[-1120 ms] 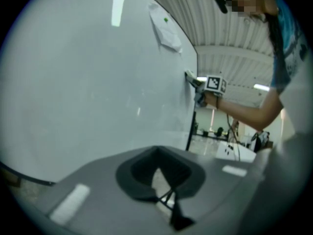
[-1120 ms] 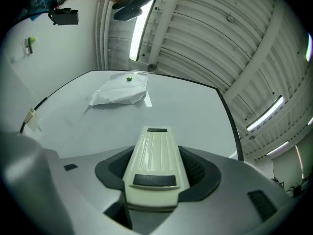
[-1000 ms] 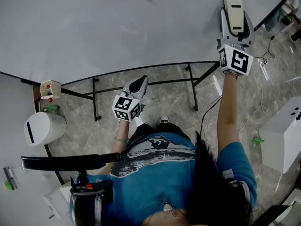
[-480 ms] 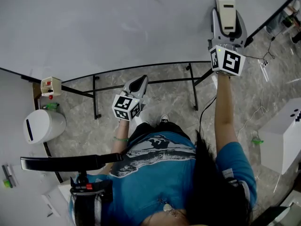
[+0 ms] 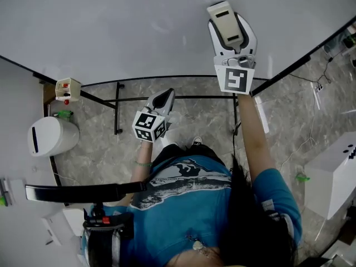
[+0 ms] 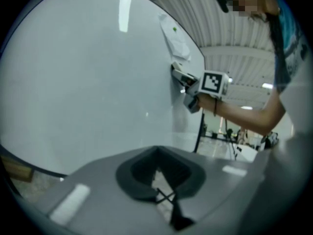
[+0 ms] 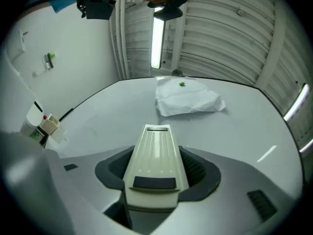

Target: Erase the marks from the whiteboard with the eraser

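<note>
The whiteboard fills the top of the head view, and I make out no distinct marks on it. My right gripper is raised to the board, shut on the cream eraser, which lies flat against the surface. In the right gripper view the eraser sits between the jaws over the whiteboard. Lower down, off the board, my left gripper hangs above the floor, shut and empty. In the left gripper view the whiteboard is at the left and the right gripper touches it.
A crumpled white sheet is stuck on the board beyond the eraser. A small box with red markers hangs at the board's left edge. The black stand frame, a white bin and a white box are on the floor.
My right gripper has slid left along the whiteboard with the eraser. The left gripper has stayed where it was.
</note>
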A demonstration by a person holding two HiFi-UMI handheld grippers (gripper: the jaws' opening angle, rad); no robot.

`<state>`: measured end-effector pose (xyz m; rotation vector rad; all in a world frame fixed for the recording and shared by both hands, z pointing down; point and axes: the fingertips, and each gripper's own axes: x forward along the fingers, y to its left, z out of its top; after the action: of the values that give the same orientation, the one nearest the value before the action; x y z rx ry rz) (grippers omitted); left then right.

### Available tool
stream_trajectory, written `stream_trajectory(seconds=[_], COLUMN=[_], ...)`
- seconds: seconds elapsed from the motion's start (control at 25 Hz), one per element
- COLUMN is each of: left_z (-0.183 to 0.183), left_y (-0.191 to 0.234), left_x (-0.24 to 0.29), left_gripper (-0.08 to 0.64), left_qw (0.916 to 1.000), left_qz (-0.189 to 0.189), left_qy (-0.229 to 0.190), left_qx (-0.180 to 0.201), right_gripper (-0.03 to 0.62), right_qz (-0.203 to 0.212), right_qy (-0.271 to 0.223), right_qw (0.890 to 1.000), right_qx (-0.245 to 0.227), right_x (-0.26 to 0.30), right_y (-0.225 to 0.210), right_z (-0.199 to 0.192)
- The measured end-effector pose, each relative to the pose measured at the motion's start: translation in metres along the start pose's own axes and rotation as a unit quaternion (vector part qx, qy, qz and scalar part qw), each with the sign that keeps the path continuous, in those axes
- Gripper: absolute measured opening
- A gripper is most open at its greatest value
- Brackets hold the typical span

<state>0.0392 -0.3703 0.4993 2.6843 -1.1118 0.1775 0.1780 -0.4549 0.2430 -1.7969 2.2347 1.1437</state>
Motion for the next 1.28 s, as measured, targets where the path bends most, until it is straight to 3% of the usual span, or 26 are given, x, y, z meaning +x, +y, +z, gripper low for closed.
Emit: stream_trajectory(seconds=[0.12, 0.4, 0.56, 0.92, 1.28], left_z=[0.006, 0.008, 0.005, 0.001, 0.003], left_y=[0.010, 0.044, 0.055, 0.061, 0.041], left_x=[-0.026, -0.072, -0.084, -0.083, -0.053], left_gripper=[0.005, 0.005, 0.005, 0.005, 0.005], left_qw=[0.9998, 0.9979, 0.9970, 0.9977, 0.9997], left_qz=[0.017, 0.062, 0.075, 0.066, 0.021], left_qy=[-0.005, -0.015, -0.014, -0.007, 0.001], left_qx=[-0.002, -0.012, -0.016, -0.017, -0.008], right_gripper=[0.262, 0.262, 0.262, 0.262, 0.262], right_qz=[0.059, 0.181, 0.209, 0.212, 0.126], right_qy=[0.033, 0.029, 0.032, 0.044, 0.043], right_qw=[0.997, 0.977, 0.968, 0.965, 0.985], right_qx=[-0.033, -0.106, -0.133, -0.149, -0.110], right_x=[0.007, 0.016, 0.016, 0.019, 0.023], right_y=[0.060, 0.198, 0.238, 0.234, 0.122], right_z=[0.005, -0.002, -0.011, -0.007, 0.023])
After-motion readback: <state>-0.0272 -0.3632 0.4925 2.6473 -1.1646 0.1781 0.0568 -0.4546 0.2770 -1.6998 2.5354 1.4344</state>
